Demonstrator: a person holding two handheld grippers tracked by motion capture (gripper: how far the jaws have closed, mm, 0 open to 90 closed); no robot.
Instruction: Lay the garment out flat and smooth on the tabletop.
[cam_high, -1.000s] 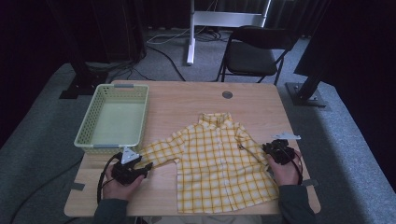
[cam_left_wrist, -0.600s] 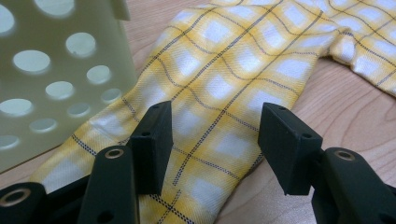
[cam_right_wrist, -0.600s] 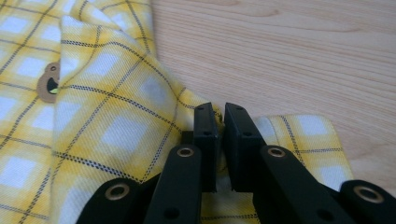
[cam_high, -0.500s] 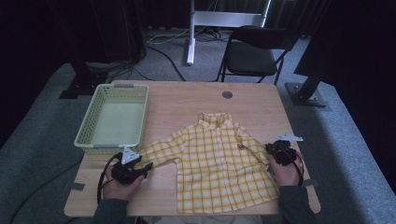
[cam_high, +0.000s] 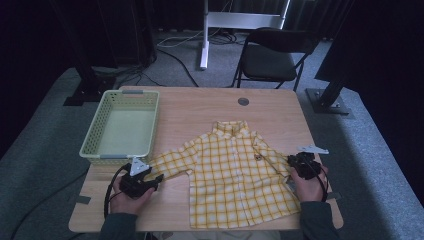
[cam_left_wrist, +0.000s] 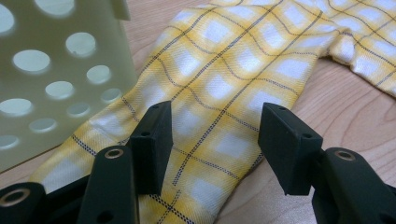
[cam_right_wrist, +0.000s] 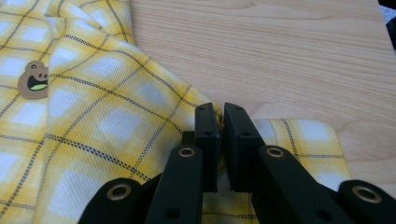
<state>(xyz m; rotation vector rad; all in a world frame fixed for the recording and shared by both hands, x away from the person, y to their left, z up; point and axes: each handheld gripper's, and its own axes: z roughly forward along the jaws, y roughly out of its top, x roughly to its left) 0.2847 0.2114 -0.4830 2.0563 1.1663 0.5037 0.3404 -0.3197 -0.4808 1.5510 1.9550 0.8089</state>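
A yellow plaid shirt (cam_high: 235, 175) lies flat on the wooden table (cam_high: 200, 110), collar toward the far side. My left gripper (cam_high: 159, 177) rests at the end of the shirt's left sleeve (cam_left_wrist: 224, 84). In the left gripper view its jaws (cam_left_wrist: 215, 140) stand open, one on each side of the sleeve, not pressing it. My right gripper (cam_high: 292, 161) sits at the right sleeve. In the right gripper view its jaws (cam_right_wrist: 220, 116) are shut on a small fold of the sleeve fabric (cam_right_wrist: 93, 116). A brown cartoon patch (cam_right_wrist: 32, 80) marks the chest.
A pale green perforated basket (cam_high: 120, 155) stands at the table's left, its wall (cam_left_wrist: 46, 70) right beside the left sleeve. Bare wood lies beyond the collar and to the right of the sleeve (cam_right_wrist: 280, 46). A folding chair (cam_high: 270, 60) stands behind the table.
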